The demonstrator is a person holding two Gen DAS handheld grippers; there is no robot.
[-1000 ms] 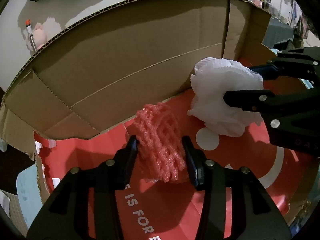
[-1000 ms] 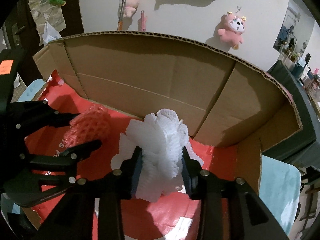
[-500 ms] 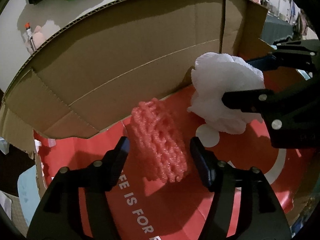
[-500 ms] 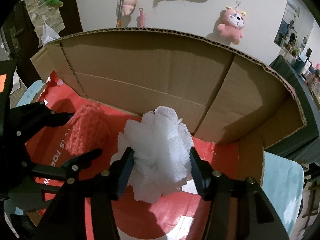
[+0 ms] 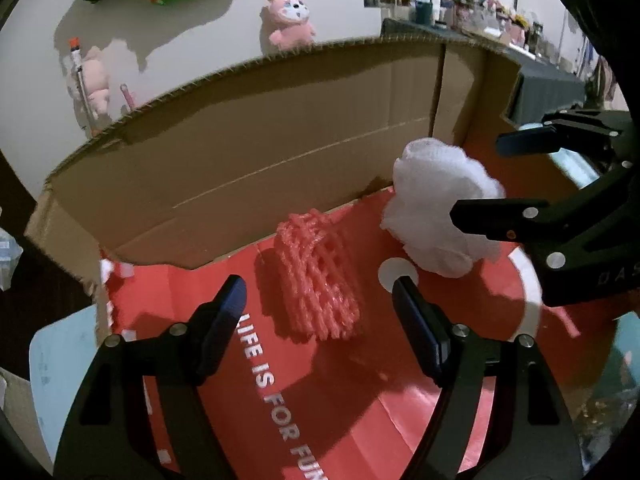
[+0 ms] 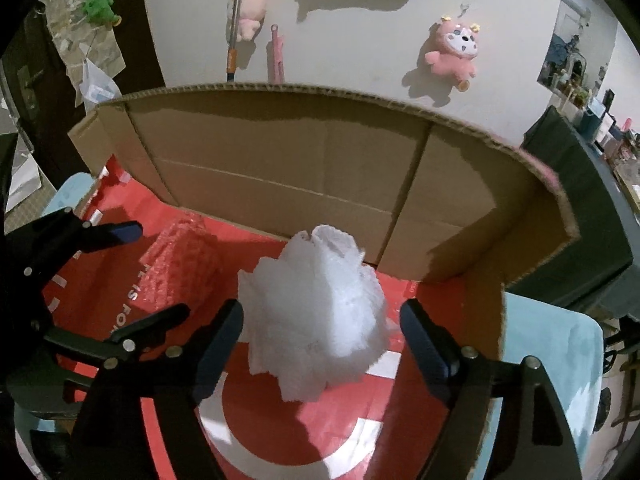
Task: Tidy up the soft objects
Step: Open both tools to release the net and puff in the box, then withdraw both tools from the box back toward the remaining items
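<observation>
On red mat [image 5: 360, 400]: pink net [image 5: 316, 276], white net [image 6: 316, 312]; cardboard wall [image 6: 280, 168] behind.

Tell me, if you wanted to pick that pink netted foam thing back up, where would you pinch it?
Probably across its middle, from straight behind where the open left gripper already sits. The pink foam net lies as a squashy roll on the red box floor, long axis pointing away, so its two long sides face the fingers. The white foam net beside it stays clear.
</observation>
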